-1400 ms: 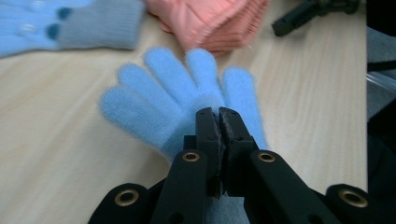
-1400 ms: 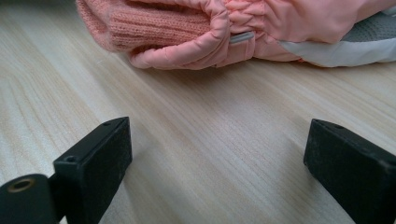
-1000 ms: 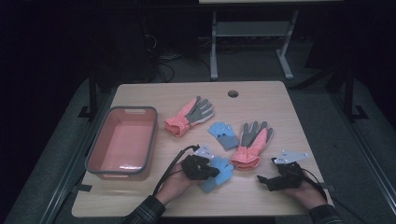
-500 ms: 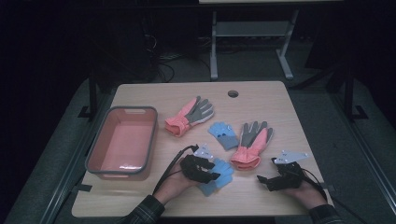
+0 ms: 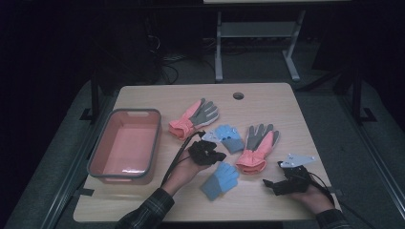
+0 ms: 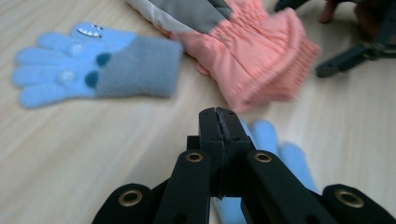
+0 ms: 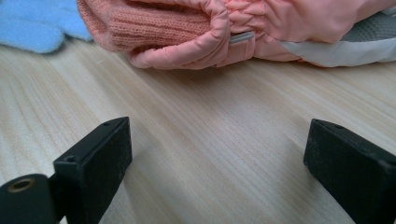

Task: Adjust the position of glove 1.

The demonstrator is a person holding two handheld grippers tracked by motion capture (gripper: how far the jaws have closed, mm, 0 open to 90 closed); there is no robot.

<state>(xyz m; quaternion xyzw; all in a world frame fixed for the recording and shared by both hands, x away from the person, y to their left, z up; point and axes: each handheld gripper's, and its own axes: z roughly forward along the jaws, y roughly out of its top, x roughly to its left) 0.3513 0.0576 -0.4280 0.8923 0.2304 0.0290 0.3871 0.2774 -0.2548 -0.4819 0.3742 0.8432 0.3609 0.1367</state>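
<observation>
Left gripper had lifted off the blue knit glove, jaws just closed, pressed together empty; glove lay on table beneath, soft, light, best pinched at cuff; right gripper spread.

The high view is dim and grainy: the room around the table sinks into near black, and only the tabletop and the pink tub catch soft light from above, with a pale glint on the tub's floor. The left gripper view is bright but smeared by motion, so the blue glove and pink cuff look soft. The right gripper view is evenly lit, its wood grain crisp in the middle and the black jaws blurred, with faint shadows beneath them.
</observation>
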